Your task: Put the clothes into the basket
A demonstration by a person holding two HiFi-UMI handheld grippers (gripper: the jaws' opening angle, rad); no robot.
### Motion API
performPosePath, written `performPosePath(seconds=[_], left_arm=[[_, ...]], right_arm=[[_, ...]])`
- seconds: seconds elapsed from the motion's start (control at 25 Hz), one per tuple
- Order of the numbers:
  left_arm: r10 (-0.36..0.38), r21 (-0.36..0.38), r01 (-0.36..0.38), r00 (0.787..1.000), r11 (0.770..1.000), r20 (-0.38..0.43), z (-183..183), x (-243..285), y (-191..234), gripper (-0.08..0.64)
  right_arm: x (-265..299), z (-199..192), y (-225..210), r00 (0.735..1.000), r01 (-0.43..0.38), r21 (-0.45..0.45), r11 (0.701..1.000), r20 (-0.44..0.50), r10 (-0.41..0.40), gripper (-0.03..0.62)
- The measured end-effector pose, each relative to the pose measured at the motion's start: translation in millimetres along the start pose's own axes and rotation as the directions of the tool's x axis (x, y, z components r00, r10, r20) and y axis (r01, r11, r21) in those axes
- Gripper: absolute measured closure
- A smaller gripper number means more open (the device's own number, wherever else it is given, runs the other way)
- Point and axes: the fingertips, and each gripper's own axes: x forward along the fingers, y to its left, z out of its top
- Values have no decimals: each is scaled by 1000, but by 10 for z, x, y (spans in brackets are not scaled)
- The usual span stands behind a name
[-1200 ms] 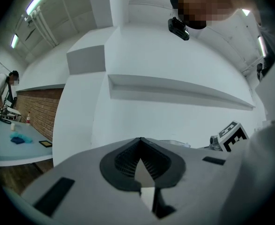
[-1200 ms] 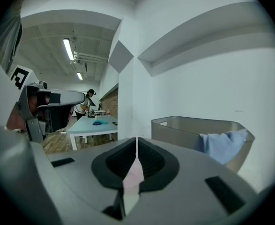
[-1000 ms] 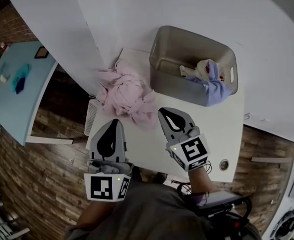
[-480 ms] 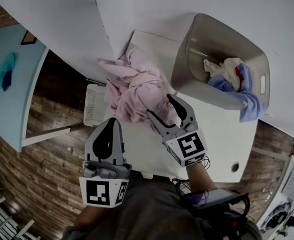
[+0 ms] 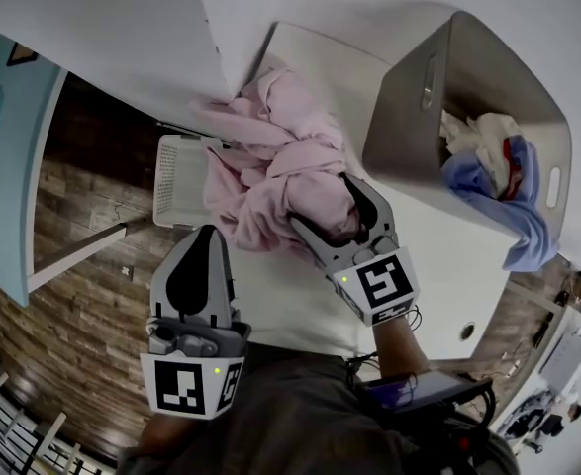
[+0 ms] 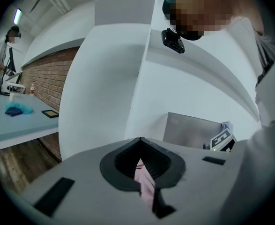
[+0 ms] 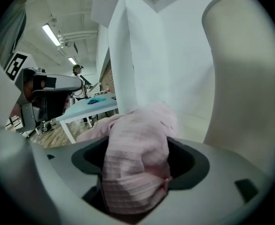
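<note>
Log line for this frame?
step: grab pink garment | right gripper: jaws have just been opening, garment between them, unclamped | left gripper: shut, empty | basket: on table, clothes inside

head view: overhead, steeply down on the white table (image 5: 448, 265), middling distance | left gripper view: low, nearly level, facing the basket (image 6: 193, 130) | right gripper view: nose-close on the pink clothes (image 7: 137, 153) | shared: all three catch those clothes
</note>
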Motion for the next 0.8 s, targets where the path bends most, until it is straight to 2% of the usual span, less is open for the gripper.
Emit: performPosePath(seconds=[0.16, 0.36, 0.8], left_arm=[[3, -9, -3, 1000, 1000, -13, -63, 50, 35, 552], [12, 6, -12, 1000, 1000, -13, -49, -5, -2, 552], [39, 52, -42, 998, 998, 55, 188, -410, -319, 552]], right_arm=[[53, 62, -4, 1000, -8, -42, 999, 24, 9, 285], [-31, 138, 93, 997, 1, -152, 988, 77, 11, 395], [-553, 271, 340, 987, -9, -119, 993, 157, 28, 430]])
